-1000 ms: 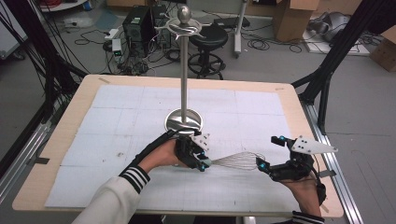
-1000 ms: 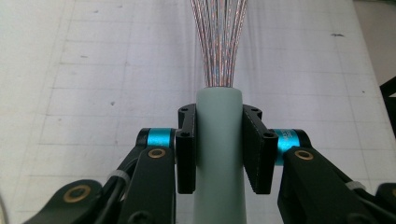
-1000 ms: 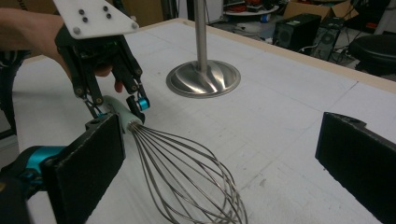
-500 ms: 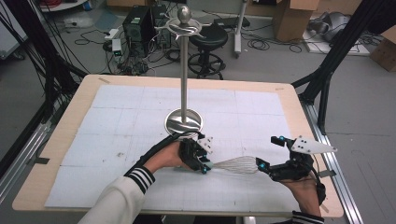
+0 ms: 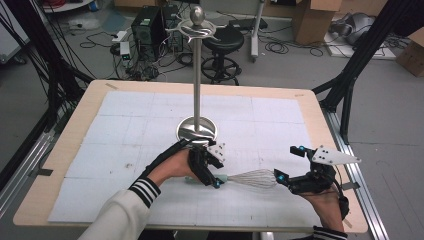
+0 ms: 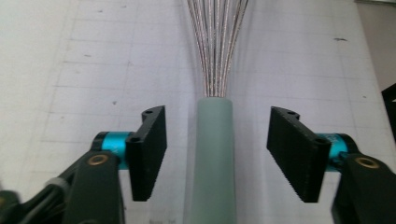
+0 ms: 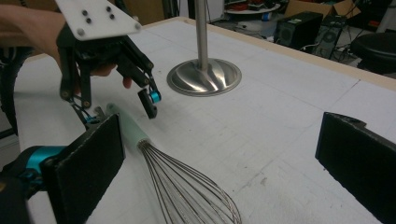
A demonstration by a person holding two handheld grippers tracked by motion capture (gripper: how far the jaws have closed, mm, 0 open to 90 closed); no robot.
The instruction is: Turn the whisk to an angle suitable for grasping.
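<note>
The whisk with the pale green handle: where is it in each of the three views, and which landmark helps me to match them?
High view: the whisk lies on the table, low centre, between the two grippers.
Left gripper view: centre, its handle between the open jaws, wires running to the top edge.
Right gripper view: lower centre, handle pointing up-left toward the left gripper.
Shared landmark: the steel stand's round base, in the high and right gripper views.

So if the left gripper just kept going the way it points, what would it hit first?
Probably the whisk: the left gripper stands open astride its green handle, wires straight ahead. Whether it touches yet is unclear.
</note>
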